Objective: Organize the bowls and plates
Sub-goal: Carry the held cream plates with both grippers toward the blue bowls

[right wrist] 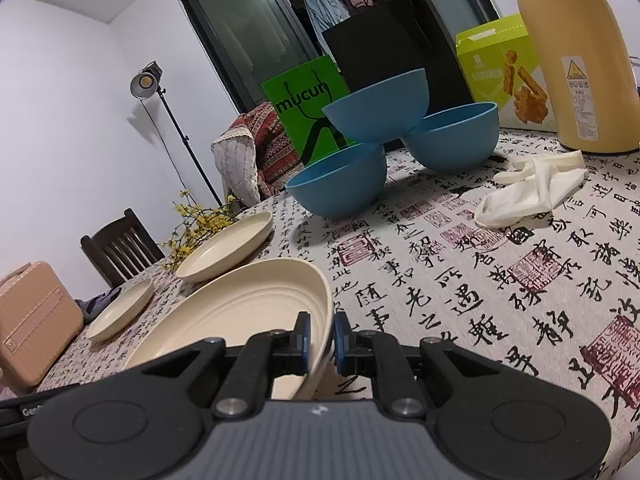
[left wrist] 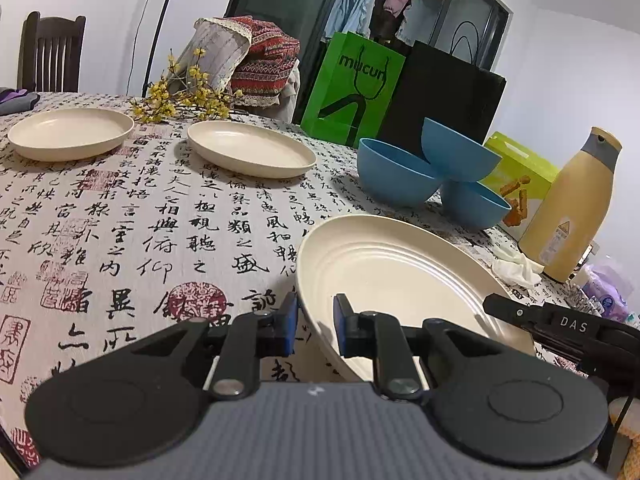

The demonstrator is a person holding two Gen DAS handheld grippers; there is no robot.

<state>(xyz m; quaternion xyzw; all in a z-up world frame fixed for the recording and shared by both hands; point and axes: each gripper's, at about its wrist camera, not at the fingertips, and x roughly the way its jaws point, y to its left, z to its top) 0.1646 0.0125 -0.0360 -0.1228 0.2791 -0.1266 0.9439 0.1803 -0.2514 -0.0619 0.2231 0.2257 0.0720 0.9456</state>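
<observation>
Both grippers are clamping the near plate, left gripper and right gripper gripping opposite rims, nearer than the bowls.

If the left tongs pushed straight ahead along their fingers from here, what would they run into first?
The left tongs are already shut on the near rim of the cream plate, so that plate comes first. Beyond it, the line seems to lead toward the blue bowls, though fisheye depth is uncertain.
</observation>
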